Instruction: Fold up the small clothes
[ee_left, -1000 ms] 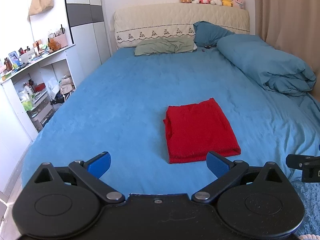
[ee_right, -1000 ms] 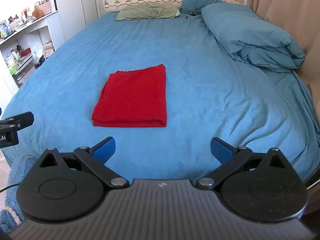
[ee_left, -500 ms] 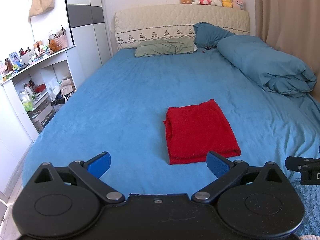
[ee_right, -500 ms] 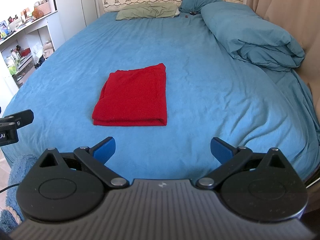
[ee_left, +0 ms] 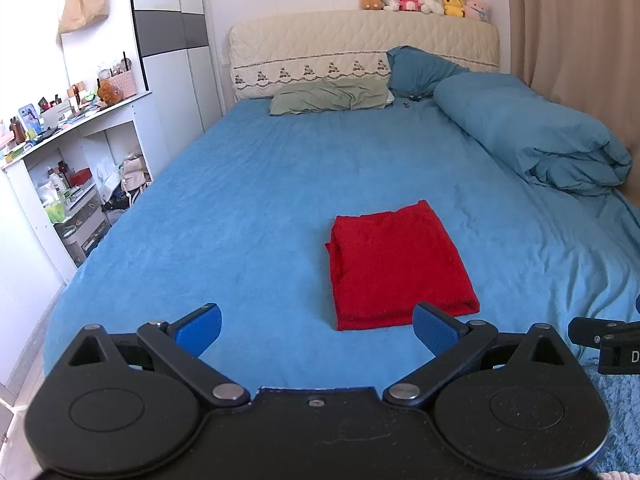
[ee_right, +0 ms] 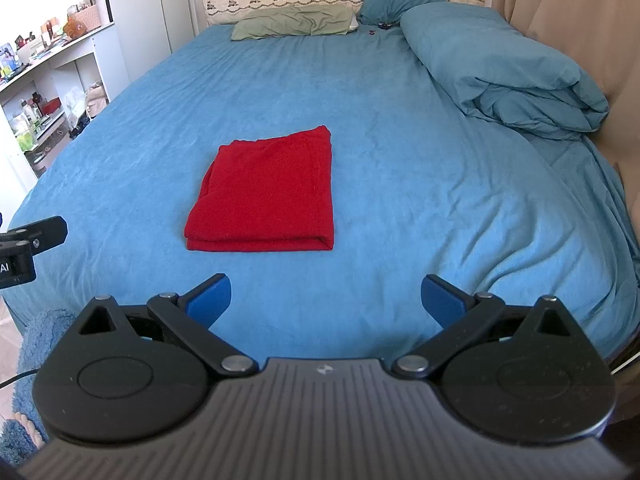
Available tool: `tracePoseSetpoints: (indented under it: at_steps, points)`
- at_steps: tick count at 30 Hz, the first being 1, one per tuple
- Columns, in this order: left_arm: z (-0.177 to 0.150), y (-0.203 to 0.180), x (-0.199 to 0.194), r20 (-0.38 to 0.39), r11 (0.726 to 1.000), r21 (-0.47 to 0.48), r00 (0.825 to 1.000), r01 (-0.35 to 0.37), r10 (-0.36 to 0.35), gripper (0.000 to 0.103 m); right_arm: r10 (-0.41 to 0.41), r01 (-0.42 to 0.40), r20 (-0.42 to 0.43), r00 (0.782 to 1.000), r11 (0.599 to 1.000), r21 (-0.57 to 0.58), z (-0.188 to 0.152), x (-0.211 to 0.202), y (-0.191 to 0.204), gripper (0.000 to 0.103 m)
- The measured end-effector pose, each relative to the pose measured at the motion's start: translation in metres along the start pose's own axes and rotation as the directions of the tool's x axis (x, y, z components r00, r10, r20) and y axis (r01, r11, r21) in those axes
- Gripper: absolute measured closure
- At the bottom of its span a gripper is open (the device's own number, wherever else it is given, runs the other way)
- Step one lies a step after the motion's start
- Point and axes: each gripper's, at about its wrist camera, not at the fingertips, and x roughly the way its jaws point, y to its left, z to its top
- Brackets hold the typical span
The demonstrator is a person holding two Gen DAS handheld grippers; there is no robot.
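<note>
A red garment (ee_left: 396,264) lies folded into a neat rectangle on the blue bed sheet (ee_left: 256,208); it also shows in the right wrist view (ee_right: 268,196). My left gripper (ee_left: 318,330) is open and empty, held near the bed's foot, just short of the garment's near edge. My right gripper (ee_right: 326,302) is open and empty, held back from the garment, which lies ahead and to the left. Neither gripper touches the cloth.
A rolled blue duvet (ee_left: 532,136) lies along the right side of the bed. Pillows (ee_left: 332,96) rest at the headboard, with plush toys (ee_left: 424,0) on top. White shelves (ee_left: 68,168) full of small items stand left. A shaggy blue rug (ee_right: 32,360) lies below.
Both grippers have drawn back slightly from the bed. The folded red garment has not moved. Both stay open.
</note>
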Motion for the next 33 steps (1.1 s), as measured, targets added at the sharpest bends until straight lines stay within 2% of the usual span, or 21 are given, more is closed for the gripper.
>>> tracePoseSetpoints:
  at_steps: [33]
  points:
    - [0.0005,0.0007,0.0013,0.013,1.0,0.002,1.0,0.006,-0.006,0.0,0.004,-0.004,0.001,1.0,1.0,0.003,-0.002,-0.0016,0.0022,0.0]
